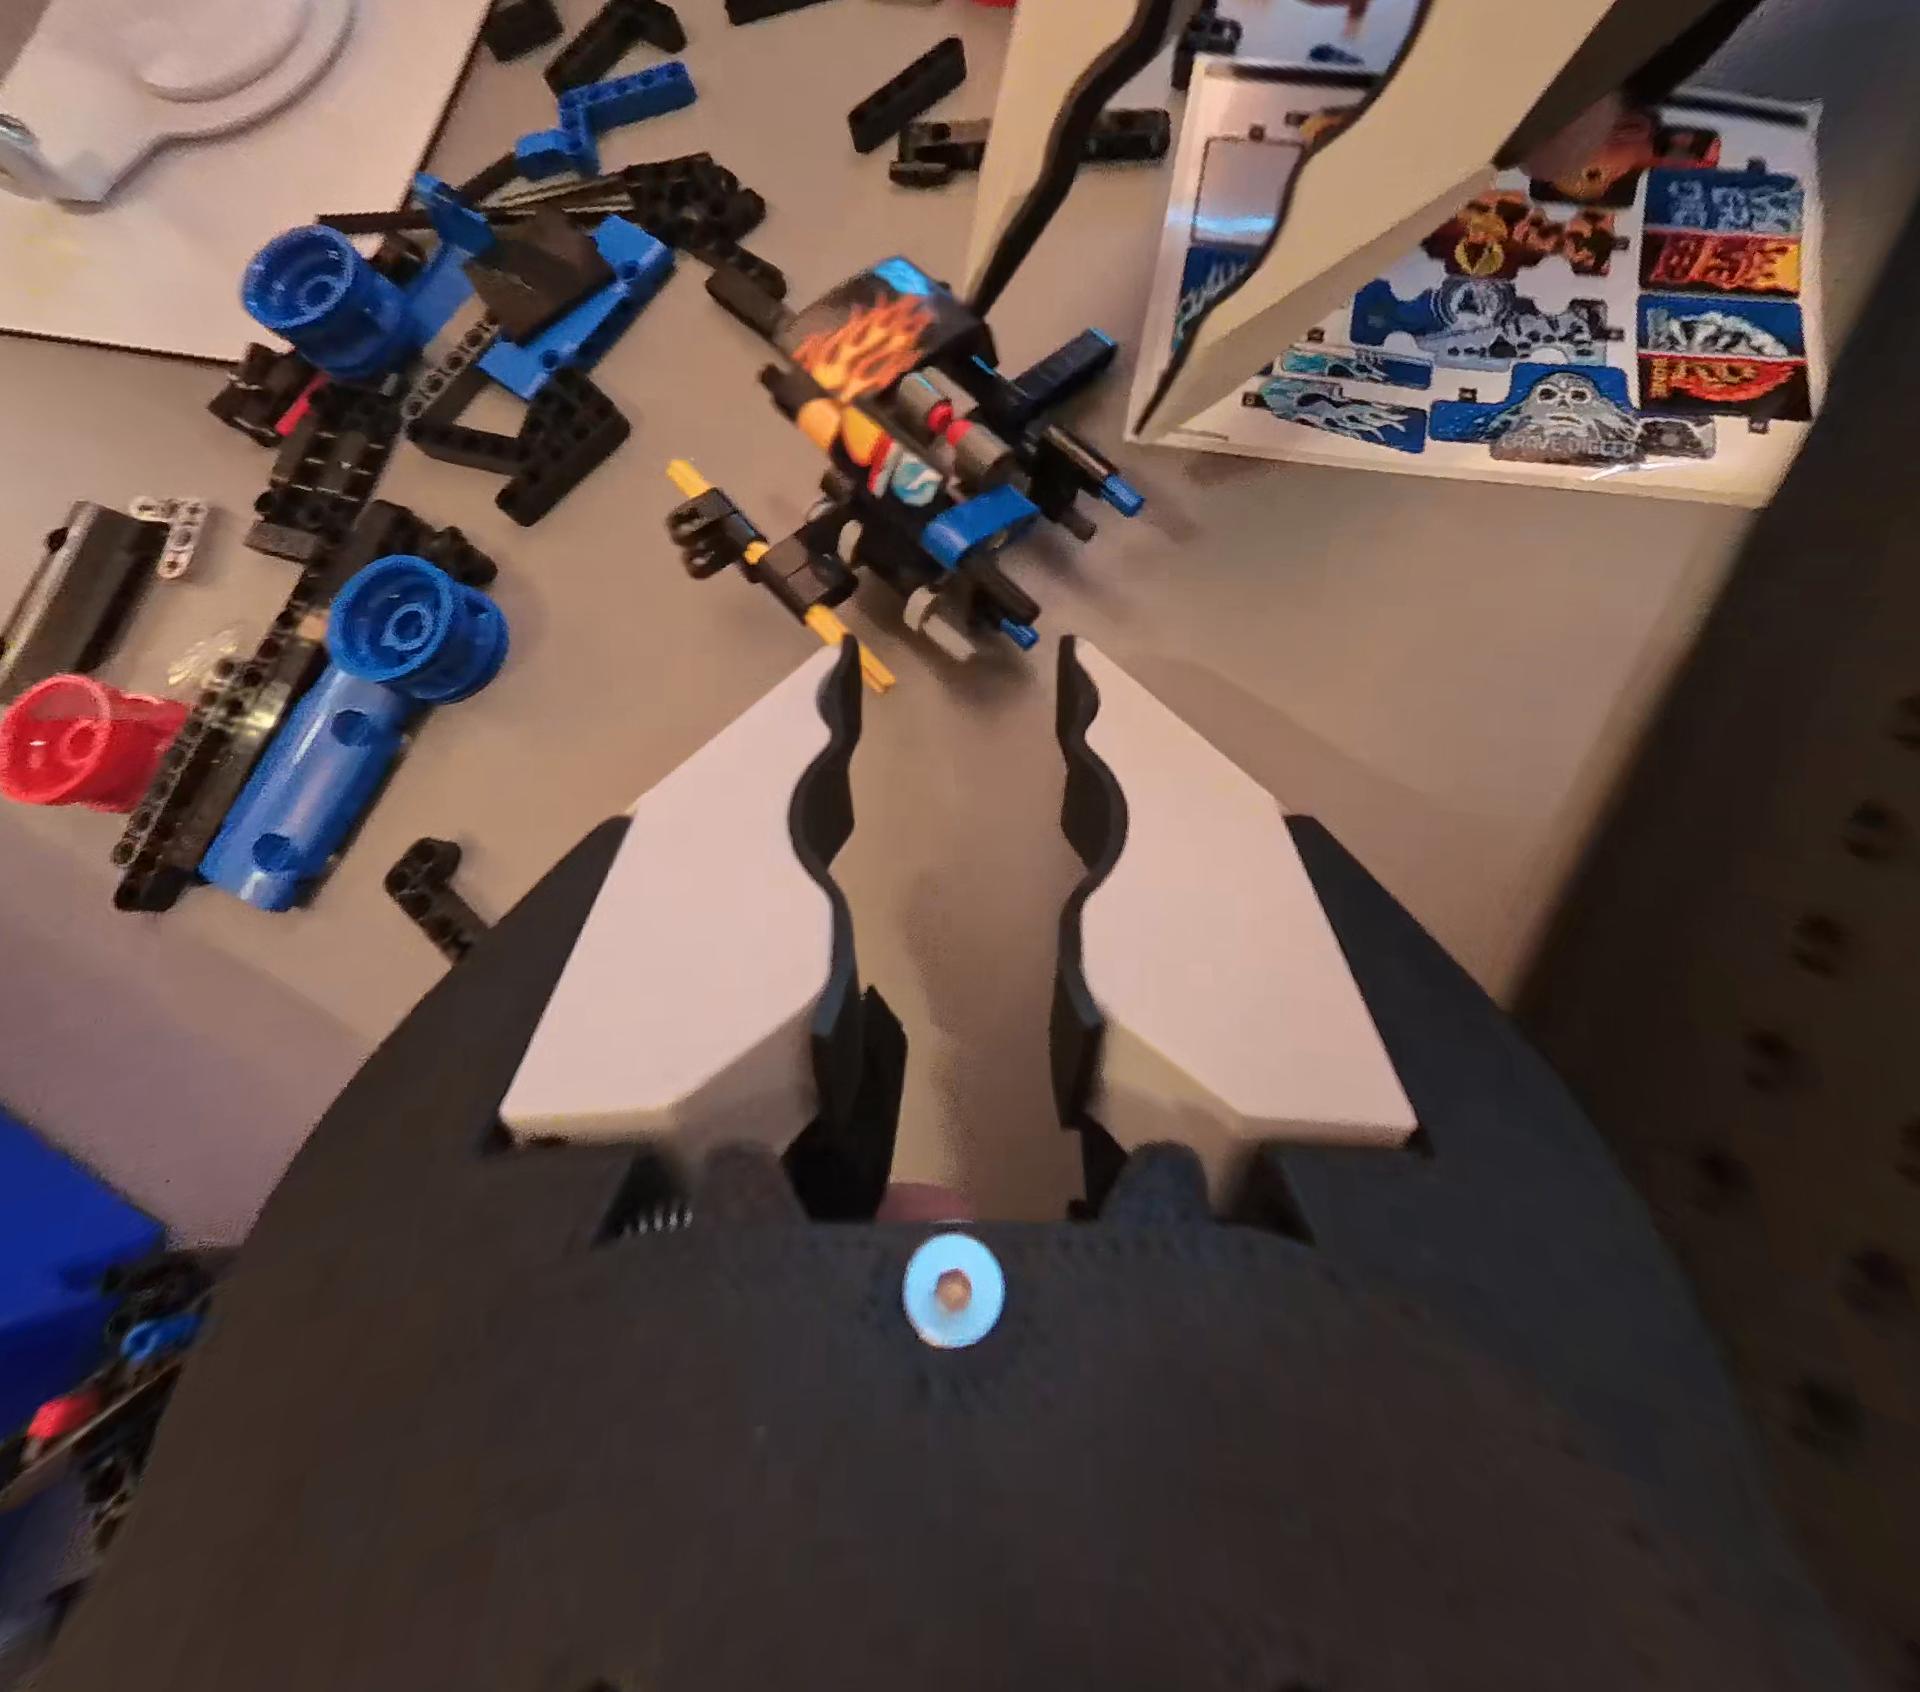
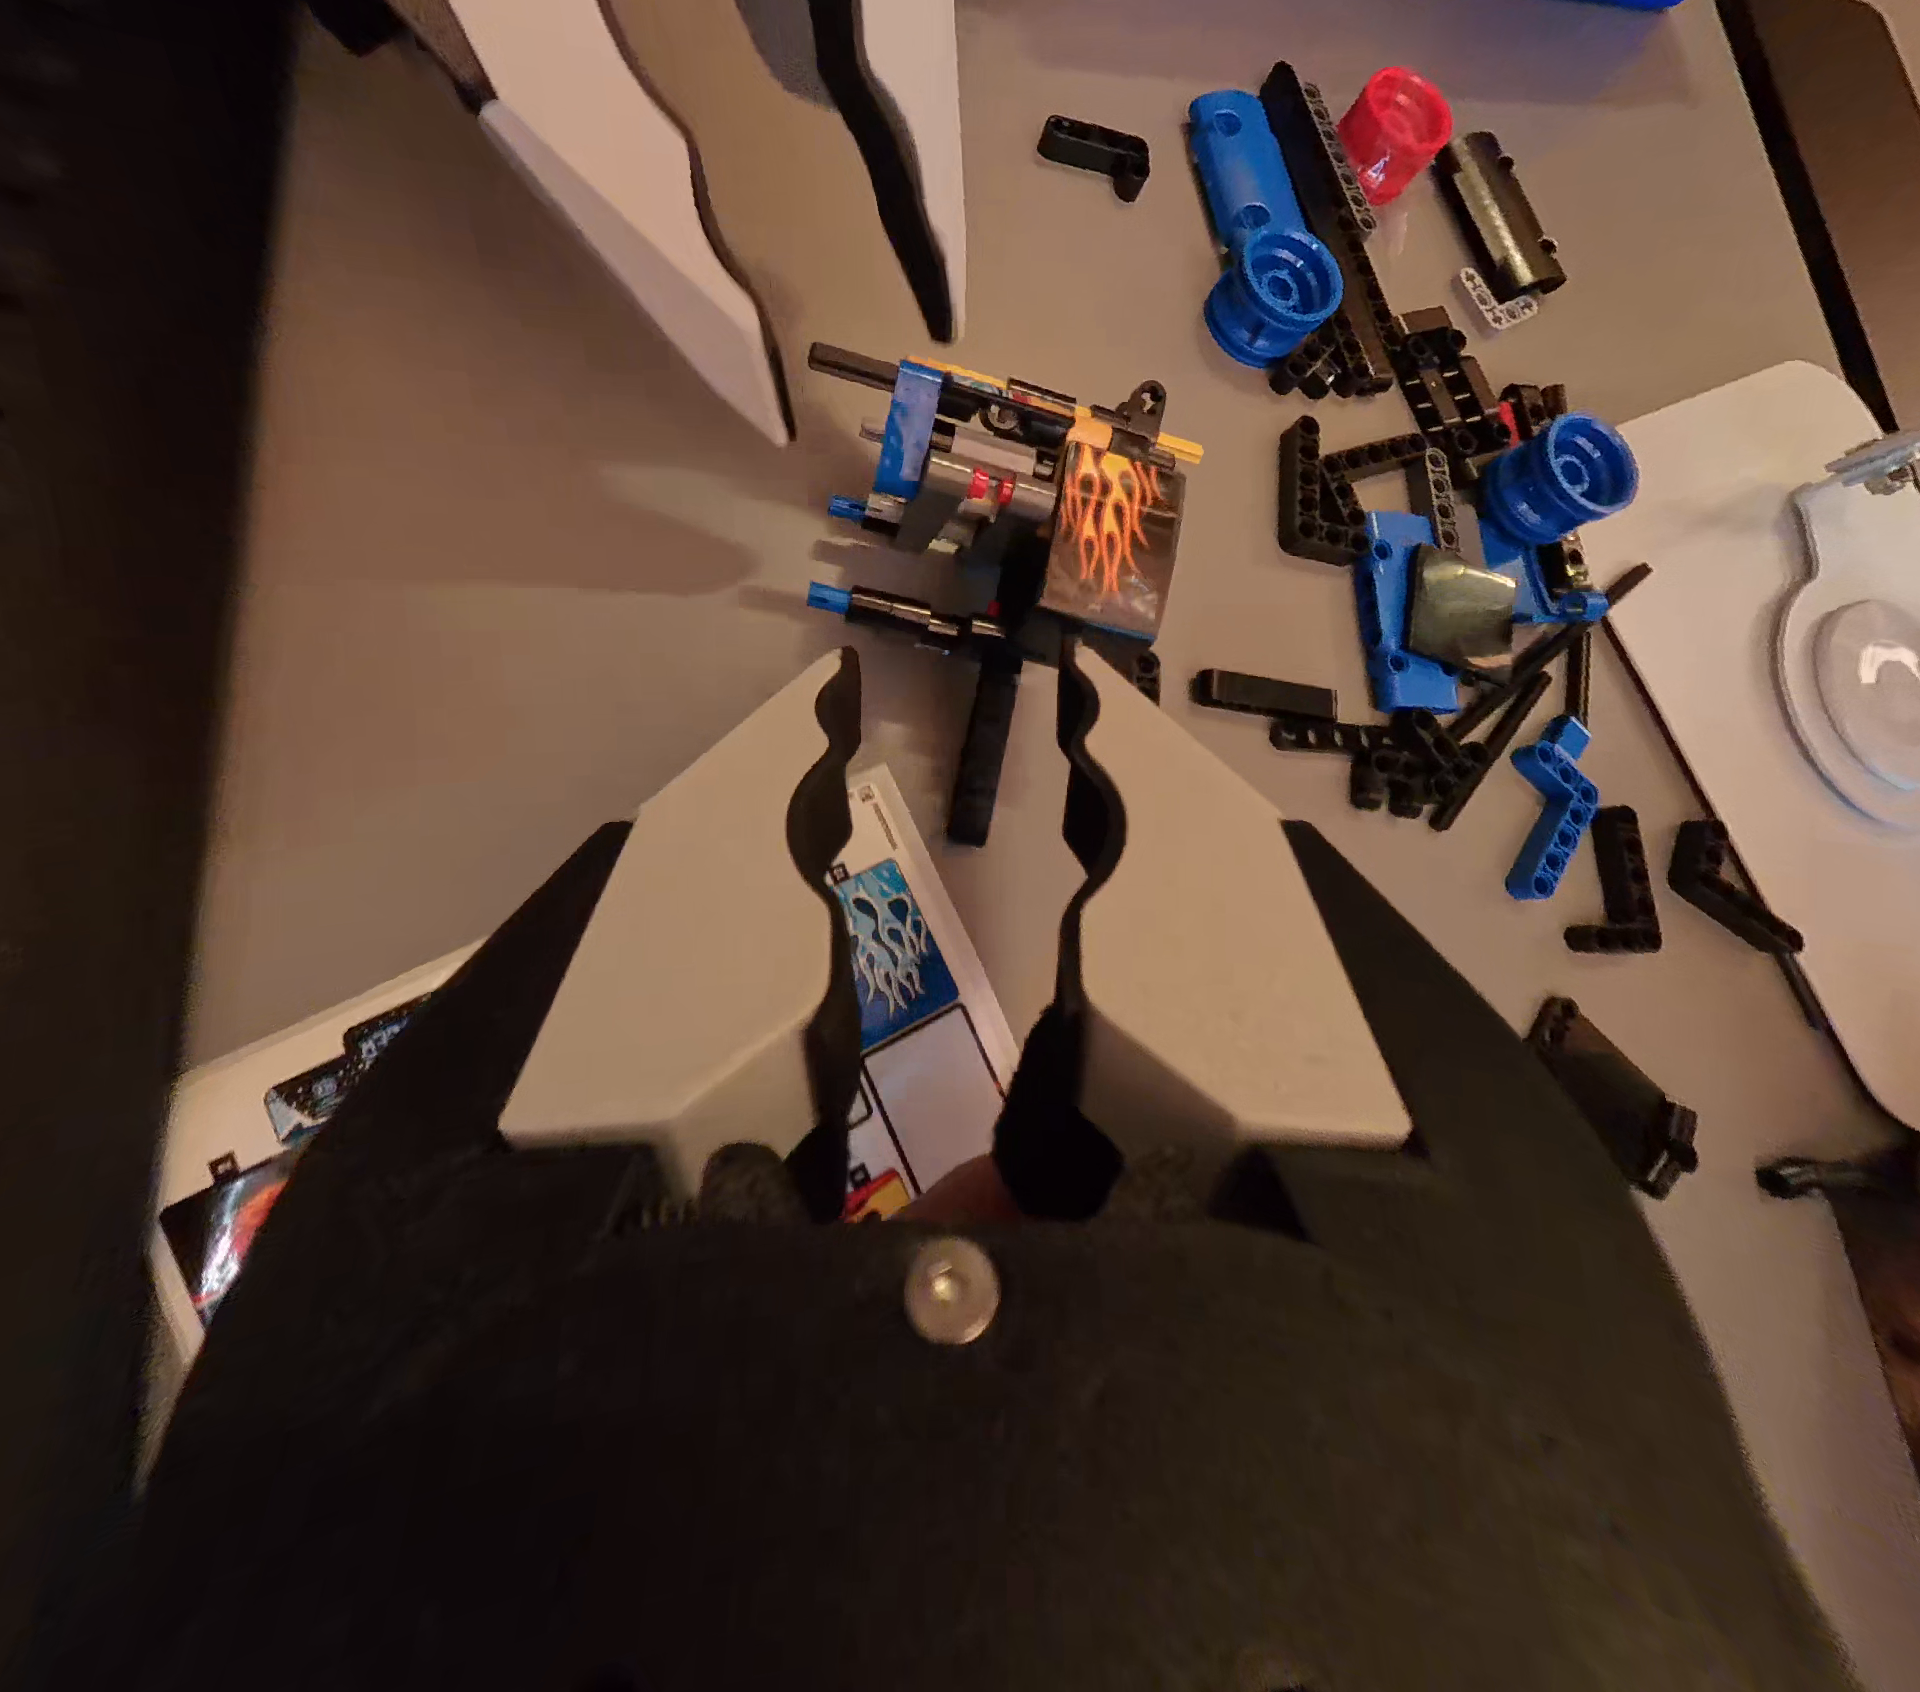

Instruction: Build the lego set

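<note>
Fingers of the left gripper stand apart, empty, just short of the half-built lego model on the grey table. From the right wrist view, the right gripper gapes empty, tips beside the model's black beam.

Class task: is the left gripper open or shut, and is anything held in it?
Open and empty: bare table shows between the left gripper's fingertips.

assembly: part-built black-blue block, flame-printed panel, yellow axle (one end near left gripper tip) | lies on table, just ahead of both tools' tips | loose parts: right of right gripper
</note>
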`<state>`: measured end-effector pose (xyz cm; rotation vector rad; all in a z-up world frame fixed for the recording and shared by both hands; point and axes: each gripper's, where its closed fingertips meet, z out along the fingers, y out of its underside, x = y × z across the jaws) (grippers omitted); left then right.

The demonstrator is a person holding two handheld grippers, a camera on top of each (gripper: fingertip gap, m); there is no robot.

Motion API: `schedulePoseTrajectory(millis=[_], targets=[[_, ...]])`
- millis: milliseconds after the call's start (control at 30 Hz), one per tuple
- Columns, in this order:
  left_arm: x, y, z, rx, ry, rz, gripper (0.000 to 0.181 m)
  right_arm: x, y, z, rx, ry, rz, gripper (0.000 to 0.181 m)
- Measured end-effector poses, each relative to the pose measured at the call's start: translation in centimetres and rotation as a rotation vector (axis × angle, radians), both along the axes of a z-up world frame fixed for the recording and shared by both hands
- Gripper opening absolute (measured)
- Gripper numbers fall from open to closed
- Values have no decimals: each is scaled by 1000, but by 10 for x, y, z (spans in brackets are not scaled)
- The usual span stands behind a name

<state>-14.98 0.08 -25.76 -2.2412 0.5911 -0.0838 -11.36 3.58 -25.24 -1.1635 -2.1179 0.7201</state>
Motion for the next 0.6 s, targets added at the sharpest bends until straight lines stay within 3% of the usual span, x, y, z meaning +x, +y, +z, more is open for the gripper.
schedulePoseTrajectory(millis=[333,600], targets=[[19,-18,-19,-68,11,-60,32,-26,-1,6,65,-9,53,31],[-9,-37,8,23,-25,41,34,-22,6,11,63,-28,58,31]])
